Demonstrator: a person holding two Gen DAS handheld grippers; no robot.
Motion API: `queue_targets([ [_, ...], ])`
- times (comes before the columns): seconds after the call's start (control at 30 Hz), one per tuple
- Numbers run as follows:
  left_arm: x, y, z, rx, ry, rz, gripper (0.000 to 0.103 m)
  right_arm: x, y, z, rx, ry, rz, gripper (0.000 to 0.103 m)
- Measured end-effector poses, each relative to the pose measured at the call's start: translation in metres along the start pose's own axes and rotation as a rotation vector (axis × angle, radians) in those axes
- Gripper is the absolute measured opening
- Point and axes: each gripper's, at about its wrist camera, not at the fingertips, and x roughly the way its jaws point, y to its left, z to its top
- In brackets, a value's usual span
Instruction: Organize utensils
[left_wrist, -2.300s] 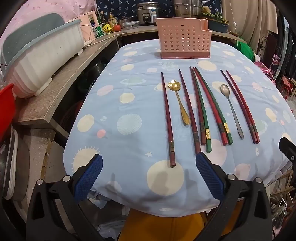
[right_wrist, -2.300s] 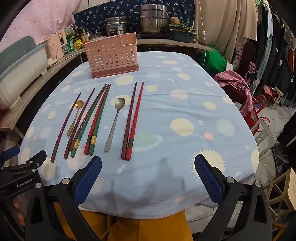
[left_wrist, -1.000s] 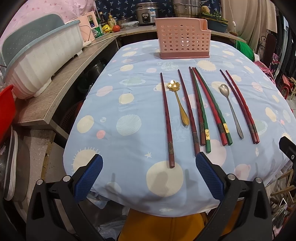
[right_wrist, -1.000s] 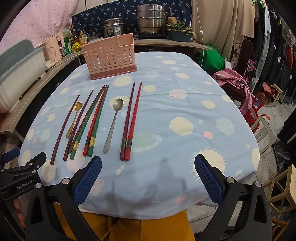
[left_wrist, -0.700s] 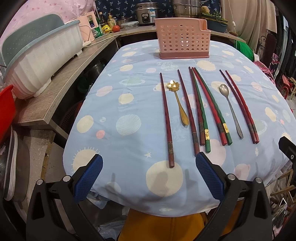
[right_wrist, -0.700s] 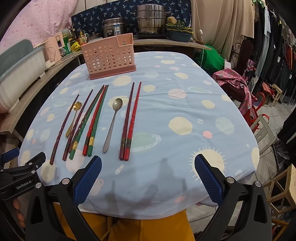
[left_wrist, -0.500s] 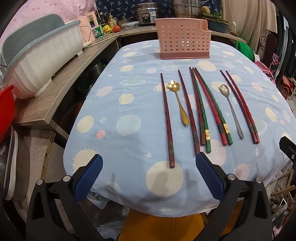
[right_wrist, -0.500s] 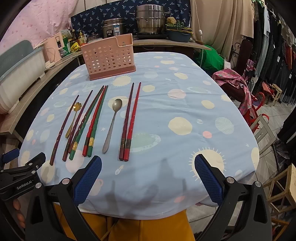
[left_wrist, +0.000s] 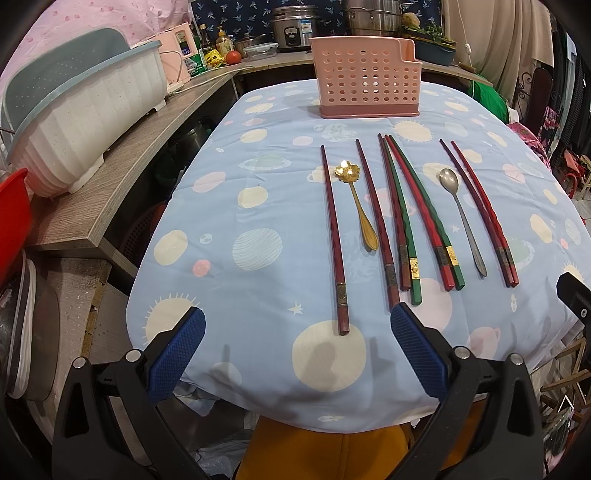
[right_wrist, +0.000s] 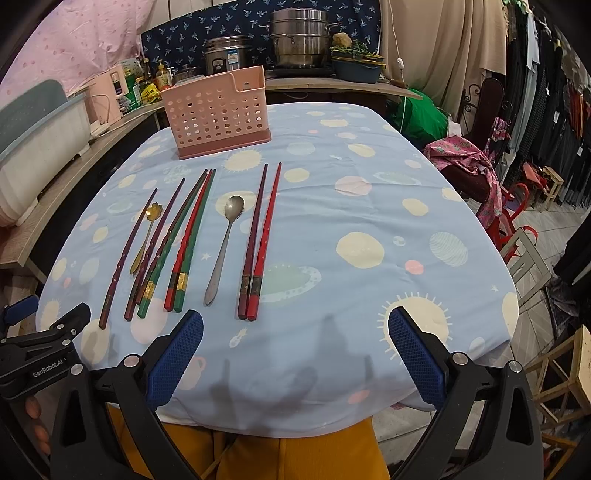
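Observation:
Several red, dark red and green chopsticks (left_wrist: 400, 214) lie in a row on the blue tablecloth (left_wrist: 258, 288), with a gold flower spoon (left_wrist: 356, 199) and a steel spoon (left_wrist: 460, 214) among them. A pink perforated utensil basket (left_wrist: 365, 88) stands upright at the far end; it also shows in the right wrist view (right_wrist: 218, 110). My left gripper (left_wrist: 295, 347) is open and empty at the near table edge, before the leftmost chopstick (left_wrist: 334, 236). My right gripper (right_wrist: 295, 347) is open and empty, near the red chopstick pair (right_wrist: 260, 240).
A wooden counter (left_wrist: 110, 177) with a white dish rack (left_wrist: 85, 110) runs along the left. Pots and bottles stand on the back counter (right_wrist: 295, 40). Chairs and clothes (right_wrist: 491, 170) crowd the right side. The left gripper body shows at lower left in the right wrist view (right_wrist: 40, 350).
Nothing has visibly changed beyond a slight camera drift; both grippers stay open at the near edge and the utensils have not moved.

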Motion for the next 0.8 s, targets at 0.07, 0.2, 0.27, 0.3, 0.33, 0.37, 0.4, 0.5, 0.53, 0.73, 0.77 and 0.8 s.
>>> queue_targets([
  [0.07,0.0000,0.0000,0.0001,0.000,0.000,0.000,0.096,0.0003,-0.0003,0.0000,0.000,0.000,0.000,0.096],
  [0.2,0.0001,-0.0001,0.0000,0.001,0.000,0.001,0.096,0.0001,0.0001,-0.0001,0.000,0.000,0.000,0.096],
  [0.27,0.0001,0.0000,0.0000,0.000,0.001,0.000,0.096,0.0003,0.0000,-0.0003,0.000,0.001,0.000,0.096],
  [0.3,0.0003,0.0000,-0.0003,0.000,0.002,0.000,0.096,0.0004,0.0000,-0.0006,0.000,0.001,0.000,0.096],
  [0.33,0.0005,0.0002,-0.0005,-0.001,0.003,0.000,0.096,0.0006,0.0000,-0.0006,0.000,0.002,0.001,0.096],
  [0.37,0.0004,0.0000,-0.0007,-0.001,0.003,0.000,0.096,0.0004,0.0002,-0.0005,0.000,0.002,0.000,0.096],
  [0.4,0.0005,0.0003,-0.0007,-0.001,0.003,0.000,0.096,0.0007,0.0006,-0.0009,0.000,0.002,0.000,0.096],
  [0.5,0.0008,0.0001,-0.0010,-0.001,0.004,0.000,0.096,0.0007,0.0007,-0.0009,-0.001,0.002,0.000,0.096],
  [0.53,0.0006,0.0003,-0.0008,-0.001,0.003,0.000,0.096,0.0008,0.0005,-0.0012,-0.002,0.002,0.000,0.096],
  [0.73,0.0006,0.0002,-0.0009,-0.002,0.003,0.000,0.096,0.0008,0.0008,-0.0010,0.000,0.003,0.000,0.096],
  [0.77,0.0007,0.0002,-0.0008,-0.002,0.003,0.000,0.096,0.0009,0.0007,-0.0012,0.000,0.003,0.000,0.096],
  [0.8,0.0007,0.0001,-0.0009,-0.001,0.003,0.000,0.096,0.0008,0.0008,-0.0009,0.000,0.002,0.000,0.096],
])
